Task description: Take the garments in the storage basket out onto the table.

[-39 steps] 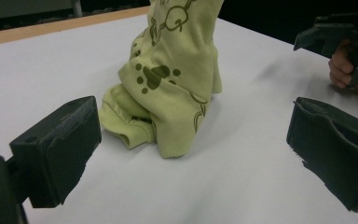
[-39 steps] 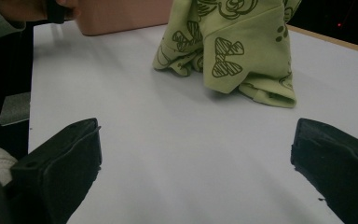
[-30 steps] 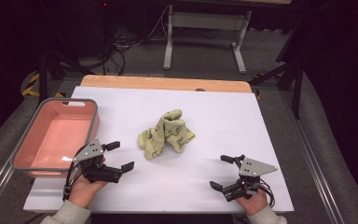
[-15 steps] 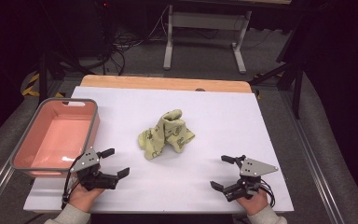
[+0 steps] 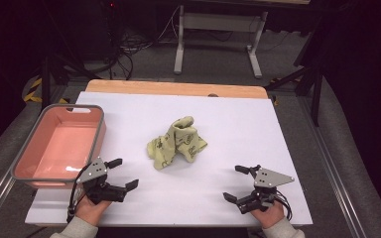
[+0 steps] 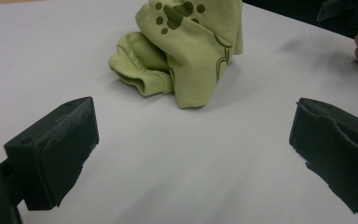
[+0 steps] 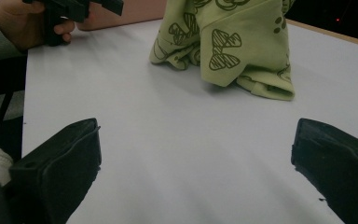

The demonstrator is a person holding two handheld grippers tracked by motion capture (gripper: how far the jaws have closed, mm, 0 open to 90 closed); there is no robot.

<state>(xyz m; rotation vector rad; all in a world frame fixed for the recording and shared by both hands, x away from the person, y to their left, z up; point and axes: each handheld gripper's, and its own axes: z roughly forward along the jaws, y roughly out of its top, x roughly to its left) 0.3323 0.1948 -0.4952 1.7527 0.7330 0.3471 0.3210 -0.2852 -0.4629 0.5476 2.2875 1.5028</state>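
Low over the white table (image 5: 278,124), the left gripper (image 5: 122,173) and right gripper (image 5: 238,183) rest near its near edge, each held in a hand with jaws spread wide and empty. Between them and farther back, a crumpled green cloth (image 5: 177,143) printed with paw marks lies mid-table. At far left sits a pink tub (image 5: 96,134), rimmed in grey.
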